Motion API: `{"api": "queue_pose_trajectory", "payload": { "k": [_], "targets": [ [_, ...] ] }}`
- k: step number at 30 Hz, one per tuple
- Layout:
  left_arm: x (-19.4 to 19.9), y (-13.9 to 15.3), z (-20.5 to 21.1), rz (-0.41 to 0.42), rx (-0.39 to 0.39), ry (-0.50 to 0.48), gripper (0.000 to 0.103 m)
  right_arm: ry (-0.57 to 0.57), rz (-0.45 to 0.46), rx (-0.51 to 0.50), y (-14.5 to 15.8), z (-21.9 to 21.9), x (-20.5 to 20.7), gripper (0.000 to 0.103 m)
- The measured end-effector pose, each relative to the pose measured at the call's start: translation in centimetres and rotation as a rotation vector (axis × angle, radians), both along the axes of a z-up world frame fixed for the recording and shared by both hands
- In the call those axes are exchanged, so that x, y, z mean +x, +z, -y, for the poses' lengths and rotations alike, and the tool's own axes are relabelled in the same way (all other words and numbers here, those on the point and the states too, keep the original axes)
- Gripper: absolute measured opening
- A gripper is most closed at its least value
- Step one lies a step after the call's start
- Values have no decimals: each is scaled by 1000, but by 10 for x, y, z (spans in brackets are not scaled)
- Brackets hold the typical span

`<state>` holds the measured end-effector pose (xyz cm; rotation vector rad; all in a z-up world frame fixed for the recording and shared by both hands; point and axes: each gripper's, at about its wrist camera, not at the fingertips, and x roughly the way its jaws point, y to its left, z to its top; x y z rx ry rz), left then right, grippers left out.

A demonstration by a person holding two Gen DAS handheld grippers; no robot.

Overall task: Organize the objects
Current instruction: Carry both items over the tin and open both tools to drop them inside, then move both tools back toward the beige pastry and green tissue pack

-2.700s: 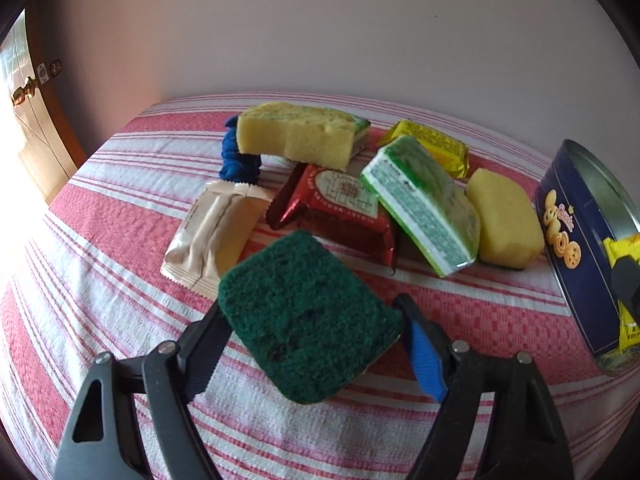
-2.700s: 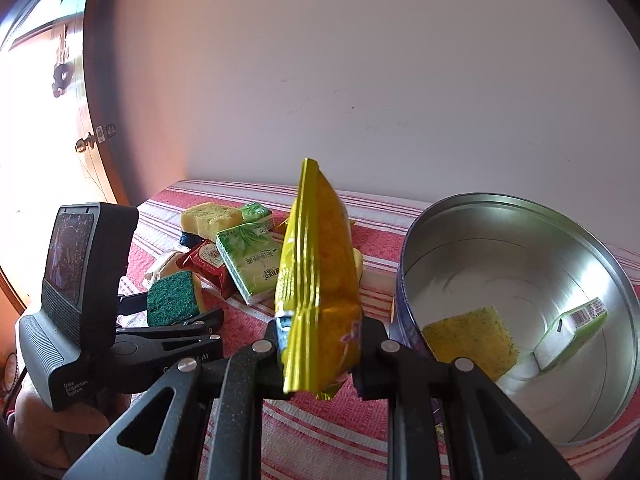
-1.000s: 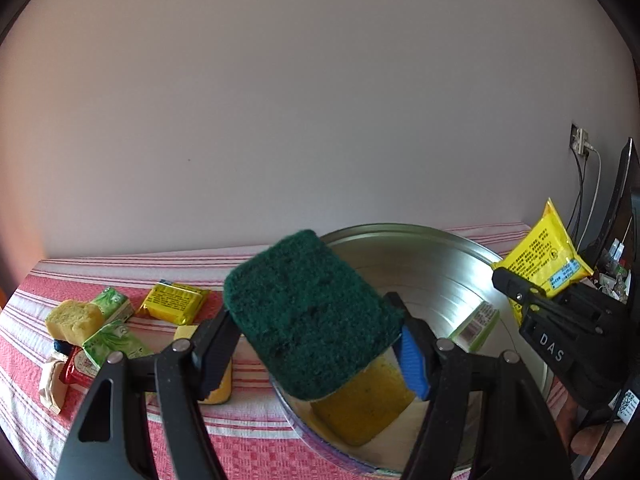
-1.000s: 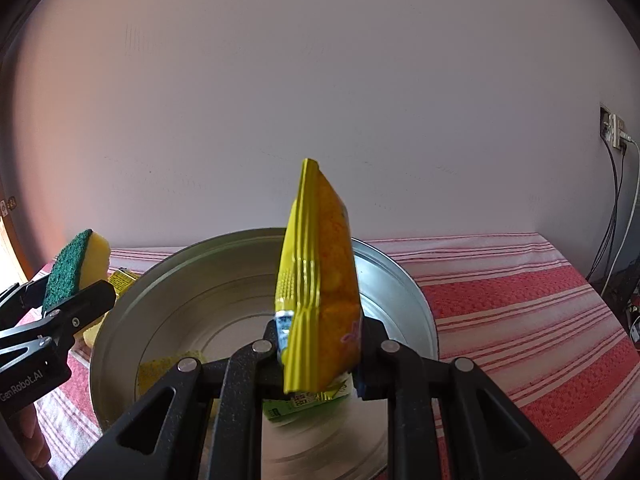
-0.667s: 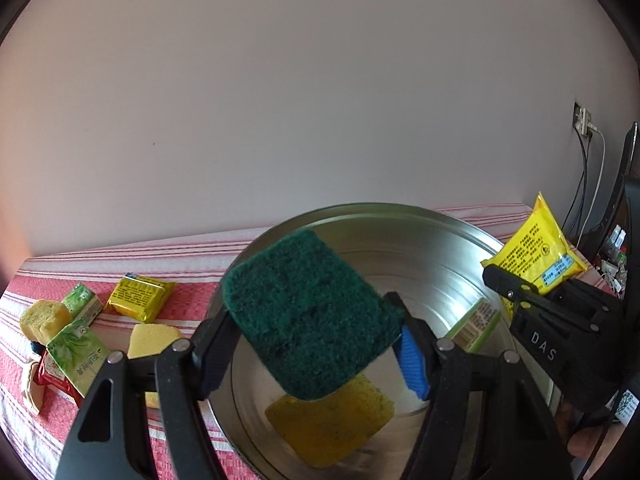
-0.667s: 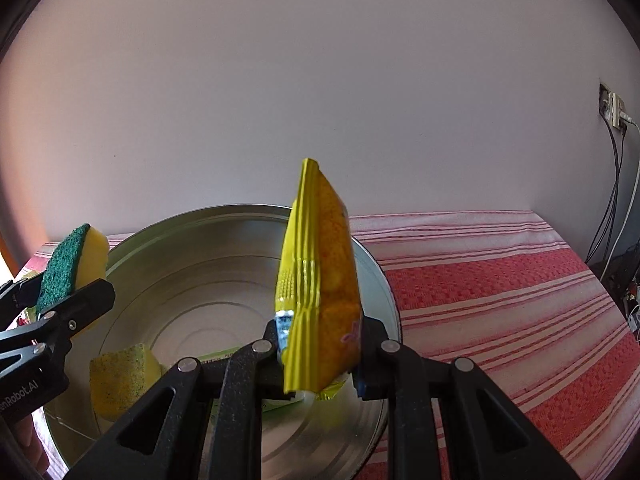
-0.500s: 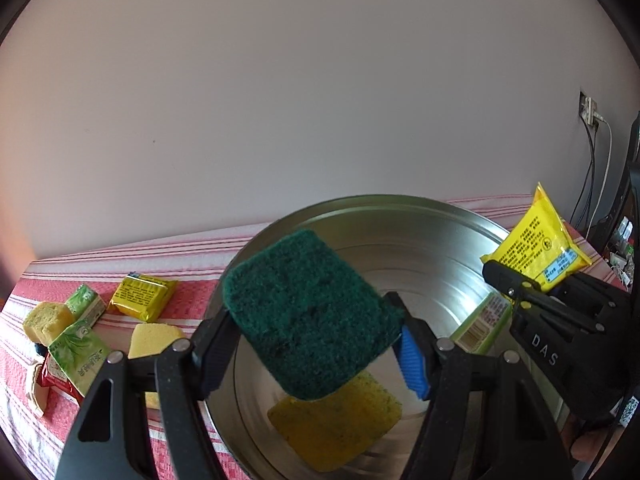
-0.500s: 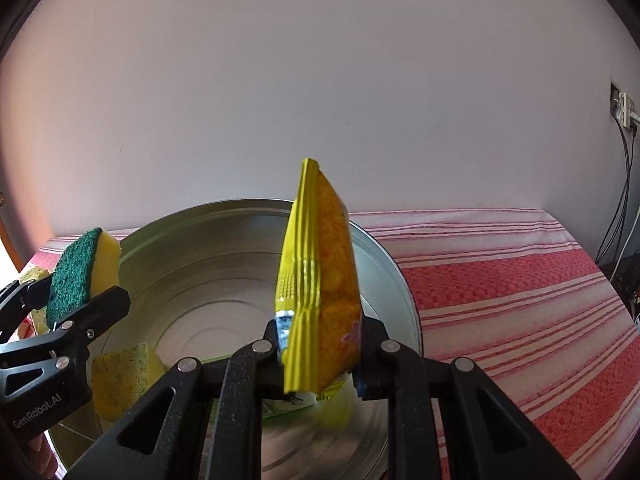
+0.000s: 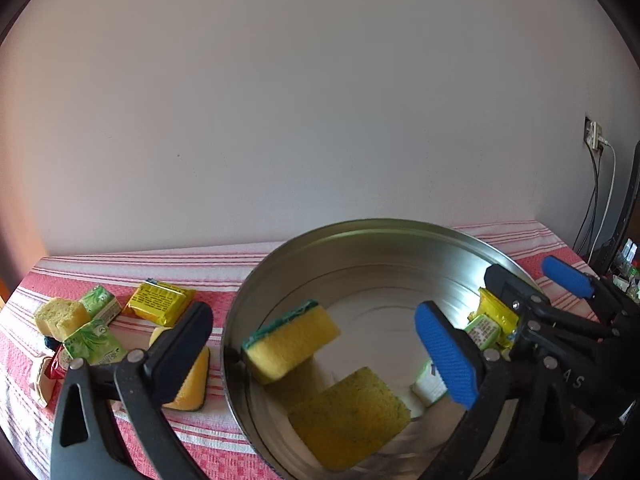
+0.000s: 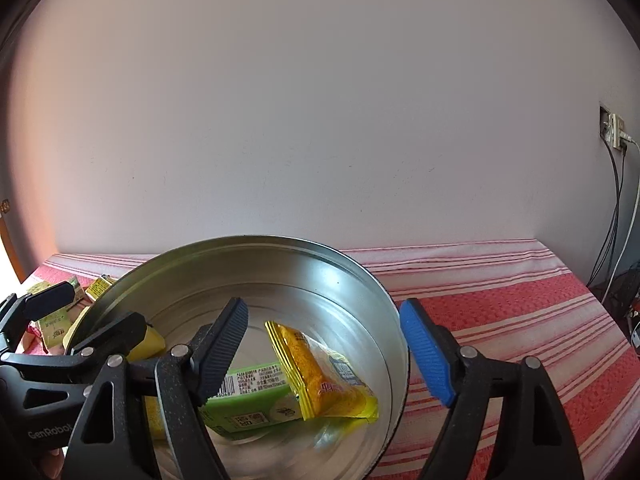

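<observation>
A round metal tin (image 9: 360, 240) (image 10: 280, 248) stands on the red striped cloth. My left gripper (image 9: 316, 344) is open over its left side. The green-backed yellow sponge (image 9: 290, 340) lies tilted inside the tin, free of the jaws, beside a flat yellow sponge (image 9: 348, 416). My right gripper (image 10: 324, 344) is open over the tin; it also shows in the left wrist view (image 9: 528, 292). The yellow snack packet (image 10: 320, 376) lies in the tin on a green packet (image 10: 248, 400).
Left of the tin lie several loose items: a yellow packet (image 9: 162, 300), green packets (image 9: 94, 346), a yellow sponge (image 9: 60, 316), an orange sponge (image 9: 192, 384). Striped cloth (image 10: 500, 300) extends right. A wall socket with cables (image 10: 614, 128) is at far right.
Both grippers have opened over the tin. The green sponge dropped from the left gripper and the yellow packet from the right; both now lie in the tin.
</observation>
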<state>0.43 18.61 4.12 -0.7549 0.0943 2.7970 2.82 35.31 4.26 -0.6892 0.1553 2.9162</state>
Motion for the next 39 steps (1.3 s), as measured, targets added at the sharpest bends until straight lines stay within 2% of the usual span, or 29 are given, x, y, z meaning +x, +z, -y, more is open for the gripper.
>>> {"api": "queue_pose_trajectory", "payload": {
  "k": [3,6,11,16,22,25,32,39],
  "targets": [
    [8,5,6,-52,-5,25,102,-13,-12,-20,2,3,2,82],
    [7,2,22,-95,-18,75,102,-85,-85,-21,4,-11,8,82],
    [7,-2,43,-85,1,130,102,-219,-216,-111,15,-28,35,82],
    [11,-8,45,-91,-25,148,102,-253,-213,-170,12,-34,36,82],
    [21,-12,53,-100,-37,174,102,-285,-225,-148,11,-24,44,82],
    [22,-13,57,-94,-38,176,102,-289,-235,-171,9,-23,49,82],
    [28,-15,74,-92,-44,181,102,-309,-261,-117,7,-2,55,82],
    [28,-18,97,-62,-36,180,102,-321,-331,-146,10,21,81,82]
  ]
}}
